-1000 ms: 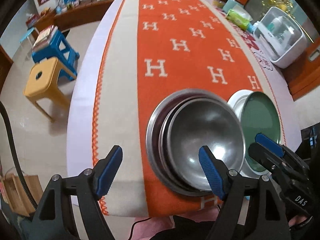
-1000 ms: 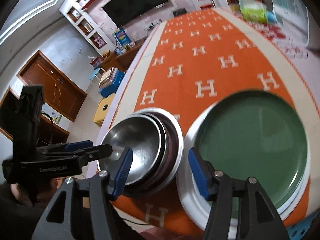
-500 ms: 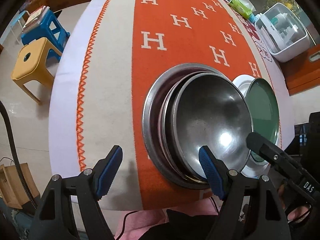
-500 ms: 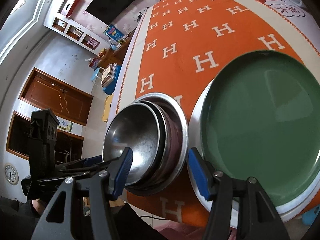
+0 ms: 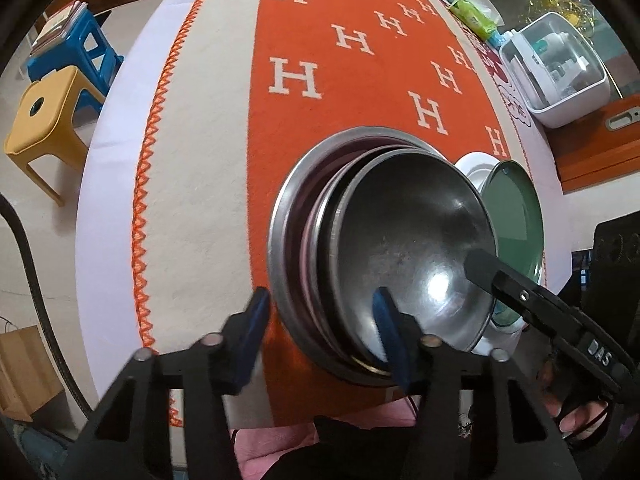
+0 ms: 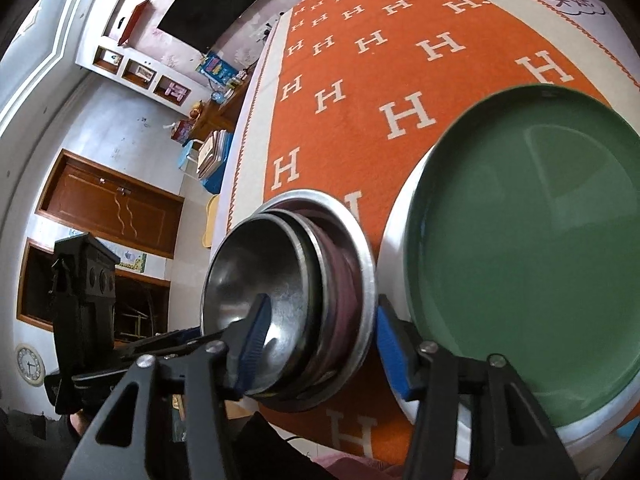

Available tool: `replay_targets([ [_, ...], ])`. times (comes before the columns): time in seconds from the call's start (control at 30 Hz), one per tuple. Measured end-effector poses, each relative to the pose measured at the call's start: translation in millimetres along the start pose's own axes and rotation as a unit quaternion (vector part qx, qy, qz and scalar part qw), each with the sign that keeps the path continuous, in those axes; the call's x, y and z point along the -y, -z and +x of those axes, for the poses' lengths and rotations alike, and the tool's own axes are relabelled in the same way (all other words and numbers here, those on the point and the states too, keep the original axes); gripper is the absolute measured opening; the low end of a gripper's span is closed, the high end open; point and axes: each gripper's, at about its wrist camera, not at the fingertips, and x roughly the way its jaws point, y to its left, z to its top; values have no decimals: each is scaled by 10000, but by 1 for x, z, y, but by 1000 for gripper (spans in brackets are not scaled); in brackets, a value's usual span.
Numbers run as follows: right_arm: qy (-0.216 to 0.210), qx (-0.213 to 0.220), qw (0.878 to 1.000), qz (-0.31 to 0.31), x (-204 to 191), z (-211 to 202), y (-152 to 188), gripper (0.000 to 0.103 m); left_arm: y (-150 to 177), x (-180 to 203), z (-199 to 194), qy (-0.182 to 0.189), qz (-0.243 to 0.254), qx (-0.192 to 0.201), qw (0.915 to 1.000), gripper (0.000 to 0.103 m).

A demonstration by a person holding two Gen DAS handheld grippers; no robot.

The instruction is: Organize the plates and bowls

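Note:
A stack of nested steel bowls (image 5: 408, 240) sits on the orange cloth near the table's front edge; it also shows in the right wrist view (image 6: 288, 308). Right of it a green plate (image 6: 524, 256) lies on a white plate (image 6: 396, 208); the green plate (image 5: 516, 216) shows in the left wrist view too. My left gripper (image 5: 320, 328) straddles the stack's near left rim, one pad inside the top bowl, one outside, jaws partly closed. My right gripper (image 6: 320, 340) straddles the stack's right rim the same way.
The orange H-patterned cloth (image 5: 340, 40) covers the long table. A white lidded container (image 5: 556, 76) and a green packet (image 5: 476, 16) stand far right. A yellow stool (image 5: 40, 116) and a blue stool (image 5: 76, 44) stand on the floor at left.
Both grippers have moved in onto the bowl stack's rims and their jaws have narrowed around them. The bowls and plates have not shifted.

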Motion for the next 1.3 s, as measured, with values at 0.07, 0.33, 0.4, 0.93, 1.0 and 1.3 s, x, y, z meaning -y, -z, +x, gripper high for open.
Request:
replay_targets([
  [0.07, 39, 10, 10000, 85, 3, -1, -1, 40, -1, 1, 0, -17, 9, 11, 10000, 43],
  [0.33, 82, -18, 10000, 49, 1, 0, -2, 37, -2, 1, 0, -34, -67, 41, 10000, 42],
  [0.4, 73, -26, 10000, 22, 0, 1, -4, 37, -2, 0, -1, -42, -90, 66, 9999, 42],
  [0.93, -164, 606, 9972, -395, -7, -34, -7, 37, -1, 19, -41, 167, 12, 1074, 9941, 41],
  [1.0, -189, 734, 9962, -427, -7, -42, -8, 37, -1, 25, -46, 227, 72, 1204, 9924, 41],
  [1.3, 20, 1073, 9930, -491, 8, -77, -9, 37, -4, 66, -45, 387, 343, 1287, 9903, 41],
])
